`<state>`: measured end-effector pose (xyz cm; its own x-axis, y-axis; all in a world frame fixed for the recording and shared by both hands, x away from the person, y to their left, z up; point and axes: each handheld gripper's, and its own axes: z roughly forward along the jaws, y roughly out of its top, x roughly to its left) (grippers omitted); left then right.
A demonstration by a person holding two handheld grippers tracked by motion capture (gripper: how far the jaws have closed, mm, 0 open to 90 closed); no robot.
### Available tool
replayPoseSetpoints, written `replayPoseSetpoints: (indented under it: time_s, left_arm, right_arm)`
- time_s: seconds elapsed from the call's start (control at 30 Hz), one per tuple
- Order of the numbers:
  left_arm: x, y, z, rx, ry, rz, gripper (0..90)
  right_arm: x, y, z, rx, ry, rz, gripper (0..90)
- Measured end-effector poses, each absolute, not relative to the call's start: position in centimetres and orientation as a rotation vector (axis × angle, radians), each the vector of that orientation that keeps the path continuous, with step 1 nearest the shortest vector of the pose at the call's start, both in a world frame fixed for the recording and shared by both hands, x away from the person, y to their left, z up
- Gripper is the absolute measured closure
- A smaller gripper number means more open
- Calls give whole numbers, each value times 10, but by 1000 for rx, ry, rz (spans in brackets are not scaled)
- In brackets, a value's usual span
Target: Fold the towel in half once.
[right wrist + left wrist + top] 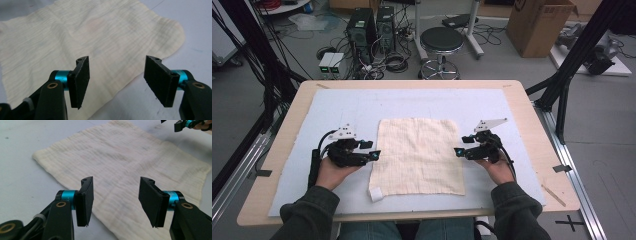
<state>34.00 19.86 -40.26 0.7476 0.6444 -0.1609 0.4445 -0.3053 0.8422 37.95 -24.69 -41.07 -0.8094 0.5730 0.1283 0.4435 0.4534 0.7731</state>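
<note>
Cream-coloured square woven cloth [418, 156] lies flat on the pale blue mat [337, 107] covering the wooden table [532, 115], centred, nearer the front edge. Left claw [376, 155] sits at the cloth's left edge, jaws released, nothing between them. Right claw [458, 151] at the cloth's right edge, likewise released and empty. Small white tag [376, 194] at the cloth's front-left corner.

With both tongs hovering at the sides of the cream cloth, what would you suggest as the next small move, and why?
Probably lower each pair onto its nearest cloth edge and close. The cloth lies flat on the white mat. The left tongs and right tongs sit open at its left and right edges, pointing inward with nothing between the jaws, so a pinch on each edge looks like the natural start.
</note>
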Motion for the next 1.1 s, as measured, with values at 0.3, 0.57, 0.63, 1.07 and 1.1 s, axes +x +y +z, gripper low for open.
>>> replayPoseSetpoints:
  time_s: [0.3, 0.57, 0.63, 1.07, 1.1]
  left_arm:
    - [383, 201, -400, 1906, 934, 301, 547]
    - [424, 195, -398, 1907, 1018, 359, 563]
    - [431, 196, -400, 1888, 1039, 360, 565]
    - [458, 184, -437, 1927, 1181, 330, 555]
    - [459, 182, -439, 1926, 1188, 327, 555]
  right_arm:
    - [425, -240, -402, 959, 2549, 1219, 436]
    - [464, -237, -400, 1024, 2521, 1176, 472]
    - [466, -239, -401, 1043, 2515, 1168, 478]
    - [487, -234, -427, 1181, 2473, 1186, 573]
    - [488, -233, -430, 1183, 2476, 1183, 584]
